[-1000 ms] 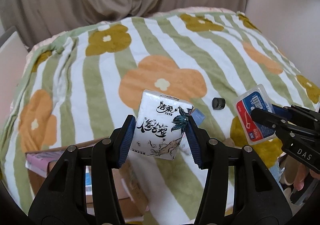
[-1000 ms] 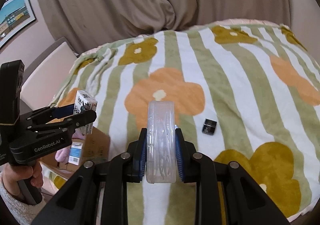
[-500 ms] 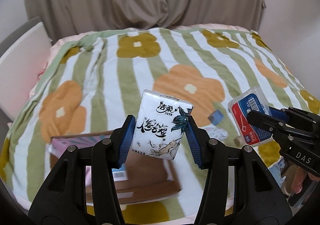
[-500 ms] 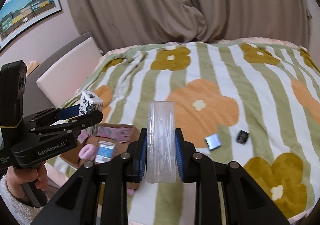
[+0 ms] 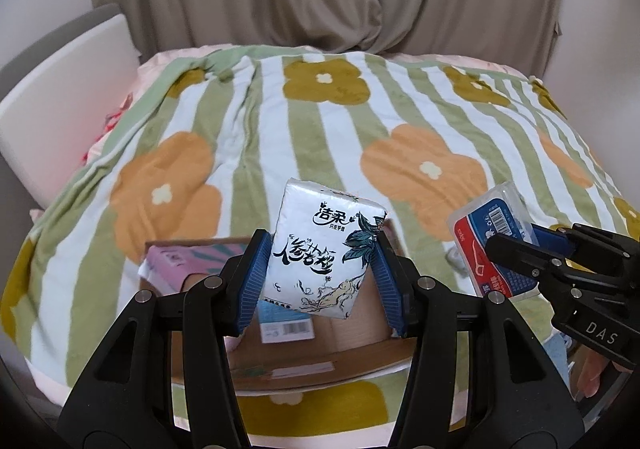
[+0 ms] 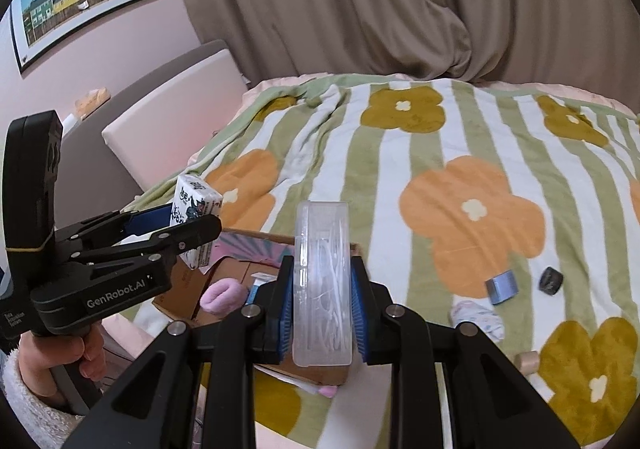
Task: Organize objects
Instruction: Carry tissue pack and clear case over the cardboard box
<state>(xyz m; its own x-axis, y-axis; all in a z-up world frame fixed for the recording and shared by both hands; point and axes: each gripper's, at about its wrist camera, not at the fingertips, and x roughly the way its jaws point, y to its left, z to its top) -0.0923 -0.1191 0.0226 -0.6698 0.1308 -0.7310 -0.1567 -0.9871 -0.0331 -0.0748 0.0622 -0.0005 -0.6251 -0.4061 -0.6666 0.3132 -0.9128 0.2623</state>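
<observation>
Left wrist view shows my left claw (image 5: 320,281) squeezed tight on a white tissue pack with black writing and a blue leaf picture (image 5: 324,249). I hold it up in the air over an open brown cardboard box (image 5: 360,329) that sits on the green and white striped blanket with big orange and yellow flowers (image 5: 248,121). A pink book (image 5: 188,259) and a small blue and white packet (image 5: 286,323) lie inside the box. Right wrist view shows my right claw (image 6: 323,309) pinched shut on a clear plastic case of white floss picks (image 6: 322,281), held on its edge above the box too. On the blanket to the right lie a small blue block (image 6: 502,287), a little black thing (image 6: 551,280), a small patterned white bundle (image 6: 478,319) and a tan wooden piece (image 6: 527,361).
</observation>
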